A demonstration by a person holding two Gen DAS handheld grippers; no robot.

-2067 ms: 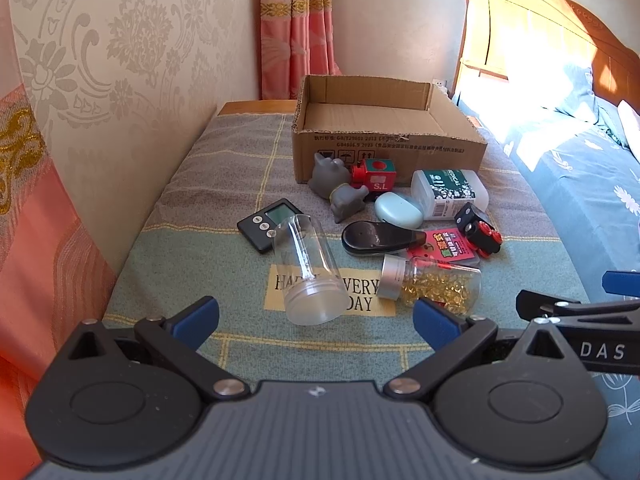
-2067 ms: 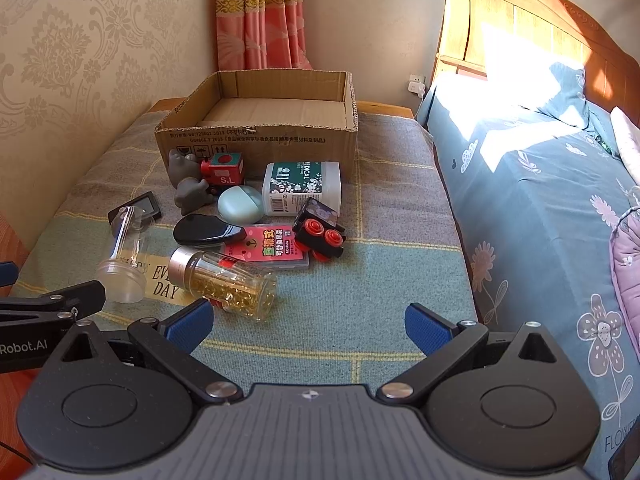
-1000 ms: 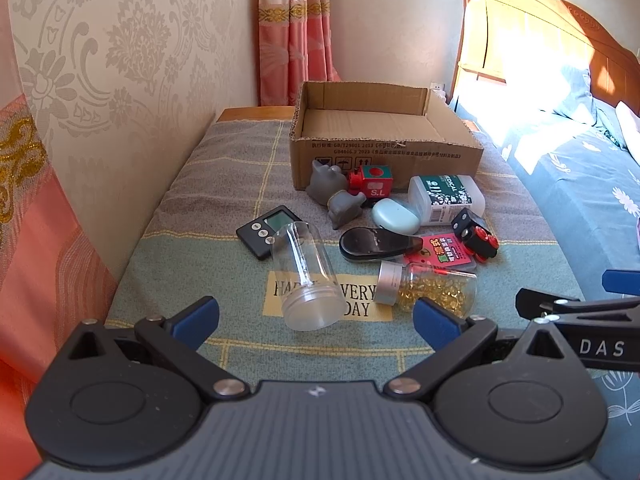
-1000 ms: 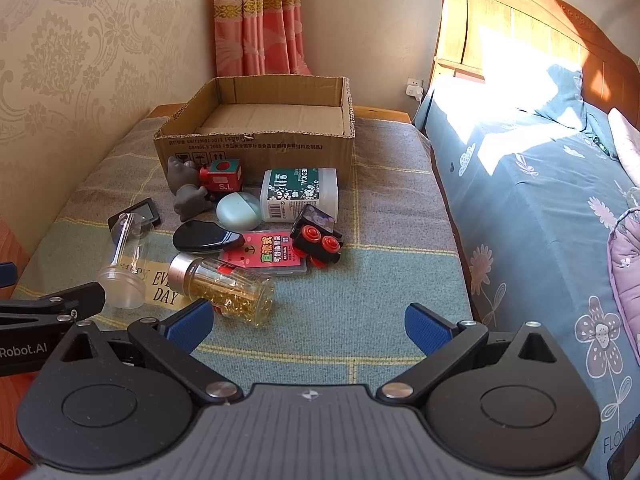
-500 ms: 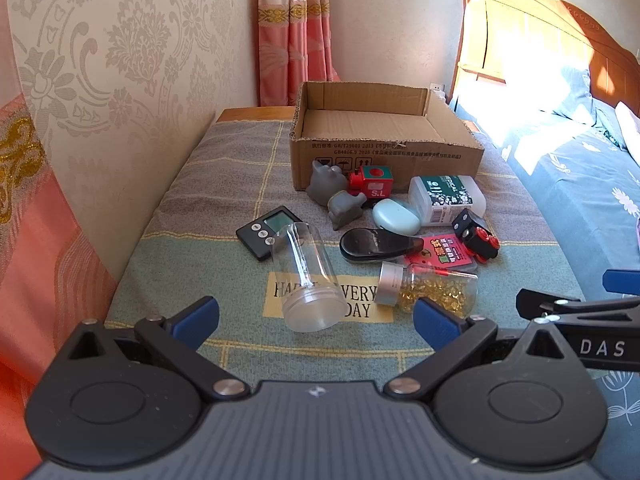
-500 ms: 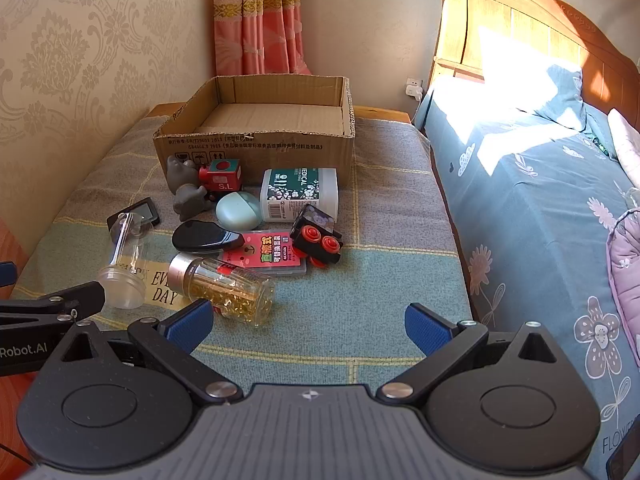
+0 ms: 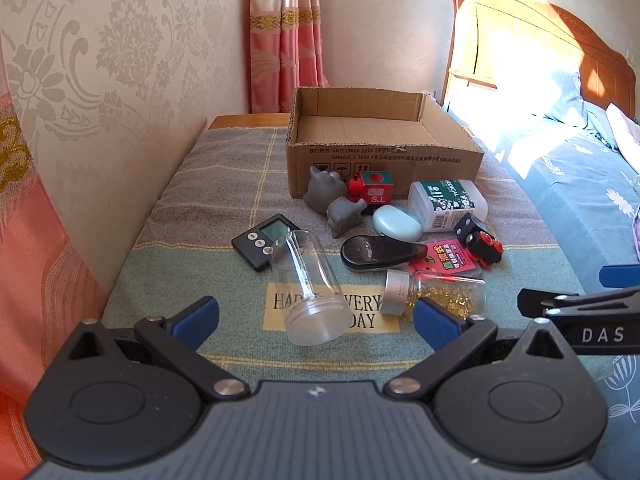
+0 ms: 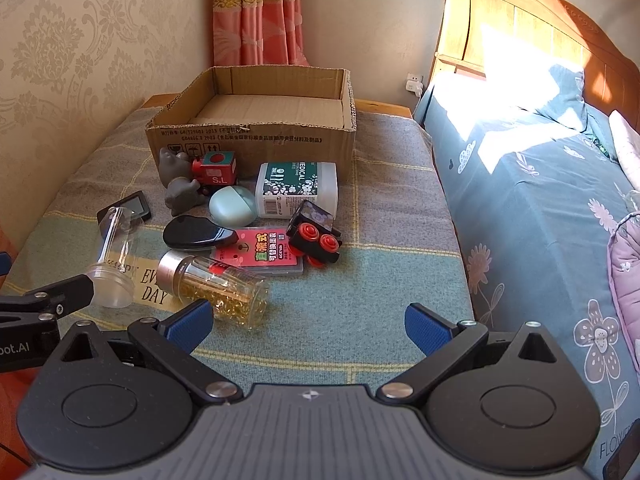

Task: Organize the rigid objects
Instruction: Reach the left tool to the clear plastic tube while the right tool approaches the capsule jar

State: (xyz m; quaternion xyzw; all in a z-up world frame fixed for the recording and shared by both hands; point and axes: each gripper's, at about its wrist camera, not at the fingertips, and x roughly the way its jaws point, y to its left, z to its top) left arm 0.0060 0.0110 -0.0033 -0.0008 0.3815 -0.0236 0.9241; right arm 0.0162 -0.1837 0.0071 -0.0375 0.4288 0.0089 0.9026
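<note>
Scattered before an open cardboard box (image 7: pixel 384 148) on the blanket (image 8: pixel 360 312): clear plastic jar (image 7: pixel 312 288) on its side, glass bottle (image 8: pixel 216 284) of golden capsules with silver cap. Left gripper (image 7: pixel 316 318) spread wide — jar just ahead, between the fingers' line. Right gripper (image 8: pixel 308 326) likewise wide, holding nothing — bottle just beyond its left fingertip.

Striped cloth (image 8: pixel 392 288) printed "EVERY DAY" over the surface, pink curtain (image 8: pixel 256 12) at 12 o'clock, patterned wallpaper (image 7: pixel 100 64) at 9 o'clock, blue floral bedding (image 8: pixel 540 208) and wooden headboard (image 8: pixel 520 12) at 2 o'clock, wall socket (image 8: pixel 415 83).
</note>
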